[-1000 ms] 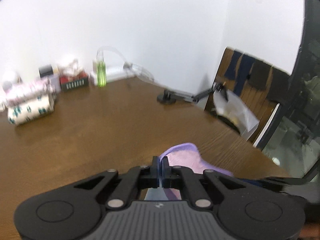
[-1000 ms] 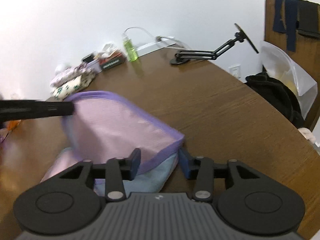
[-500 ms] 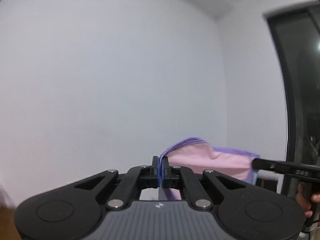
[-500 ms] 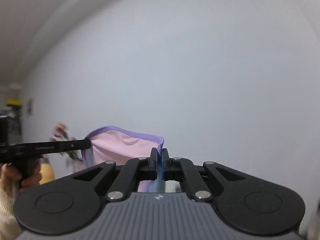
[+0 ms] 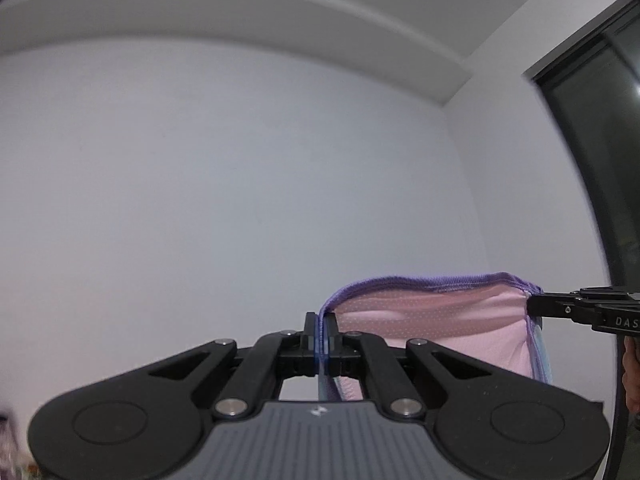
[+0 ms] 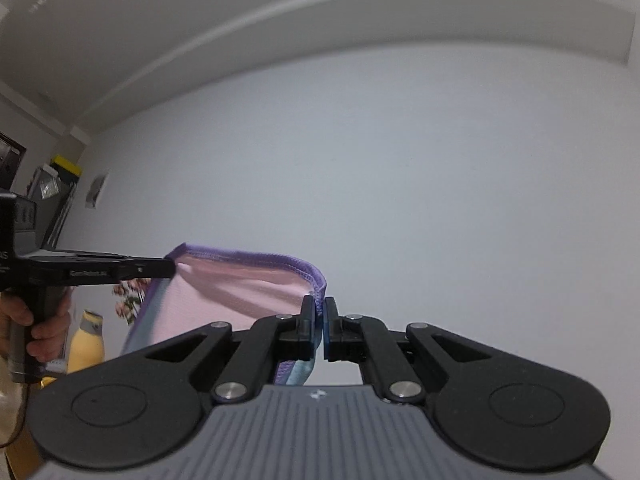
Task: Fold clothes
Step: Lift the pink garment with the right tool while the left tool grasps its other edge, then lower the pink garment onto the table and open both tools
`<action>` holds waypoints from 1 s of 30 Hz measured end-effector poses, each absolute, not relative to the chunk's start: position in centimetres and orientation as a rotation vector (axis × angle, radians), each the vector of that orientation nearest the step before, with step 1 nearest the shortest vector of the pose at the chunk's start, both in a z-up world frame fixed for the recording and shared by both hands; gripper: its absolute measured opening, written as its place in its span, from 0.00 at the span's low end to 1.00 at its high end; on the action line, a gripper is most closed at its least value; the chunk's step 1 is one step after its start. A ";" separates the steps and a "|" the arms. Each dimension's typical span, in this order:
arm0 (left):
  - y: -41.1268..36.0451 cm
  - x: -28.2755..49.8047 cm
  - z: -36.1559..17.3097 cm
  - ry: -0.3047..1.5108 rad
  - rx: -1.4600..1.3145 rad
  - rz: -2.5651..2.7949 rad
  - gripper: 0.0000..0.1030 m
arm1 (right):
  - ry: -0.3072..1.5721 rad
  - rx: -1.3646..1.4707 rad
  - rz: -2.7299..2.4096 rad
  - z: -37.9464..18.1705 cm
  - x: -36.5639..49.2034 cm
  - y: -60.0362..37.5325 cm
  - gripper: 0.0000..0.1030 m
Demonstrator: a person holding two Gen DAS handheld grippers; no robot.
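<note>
Garment (image 6: 240, 292): yellow bottle (image 6: 86, 340) only in right view.

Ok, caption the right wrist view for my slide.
Both tools, right and left, pinch the pink garment's purple-edged hem, held aloft.

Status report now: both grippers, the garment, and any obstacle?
Left gripper shut on pink garment. Right gripper shut on its other top corner. Garment hangs between them. No obstacle seen.

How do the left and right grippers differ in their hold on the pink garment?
The left gripper pinches the pink garment at one top corner; the right gripper takes the opposite corner. In the right wrist view a hand shows on the left gripper's handle; the right's hand barely shows. Both are shut on the purple hem, stretching it between them.
</note>
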State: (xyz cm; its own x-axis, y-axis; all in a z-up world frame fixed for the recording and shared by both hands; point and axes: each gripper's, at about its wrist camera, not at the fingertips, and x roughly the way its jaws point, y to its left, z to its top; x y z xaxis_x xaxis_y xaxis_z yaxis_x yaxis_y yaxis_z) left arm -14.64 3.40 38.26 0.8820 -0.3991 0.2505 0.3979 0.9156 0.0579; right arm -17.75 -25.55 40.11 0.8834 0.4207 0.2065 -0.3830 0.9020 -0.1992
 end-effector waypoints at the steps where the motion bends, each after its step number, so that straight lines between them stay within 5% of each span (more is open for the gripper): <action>1: 3.4 -12.6 37.6 -0.217 -0.002 -0.407 0.01 | -0.209 -0.142 0.421 39.7 -15.5 -25.4 0.02; 10: 3.5 10.7 25.7 0.299 -0.047 -0.263 0.02 | 0.355 -0.038 0.361 26.9 13.5 -21.9 0.02; 12: 3.3 15.3 21.7 0.425 -0.048 -0.197 0.20 | 0.527 -0.032 0.287 21.8 20.5 -20.7 0.06; 13: 3.4 16.8 19.8 0.479 -0.062 -0.155 0.31 | 0.599 -0.039 0.238 19.1 23.3 -20.2 0.15; 14: 3.5 18.3 17.9 0.532 -0.077 -0.113 0.32 | 0.631 -0.052 0.218 17.2 24.3 -19.9 0.22; 15: 3.5 19.8 16.1 0.584 -0.090 -0.075 0.32 | 0.639 -0.064 0.232 16.1 24.4 -19.9 0.23; 17: 4.6 18.8 14.3 0.606 -0.109 -0.148 0.41 | 0.650 -0.083 0.261 14.1 24.1 -20.0 0.45; 18: 5.1 18.0 13.8 0.621 -0.104 -0.188 0.52 | 0.645 -0.093 0.279 13.7 22.9 -20.2 0.48; 25: 8.9 4.1 10.7 0.756 -0.105 -0.398 0.62 | 0.681 -0.143 0.539 10.9 6.5 -21.4 0.49; 30: 4.2 -5.2 4.8 0.901 -0.099 -0.559 0.58 | 0.812 0.030 0.679 6.0 -3.3 -21.2 0.46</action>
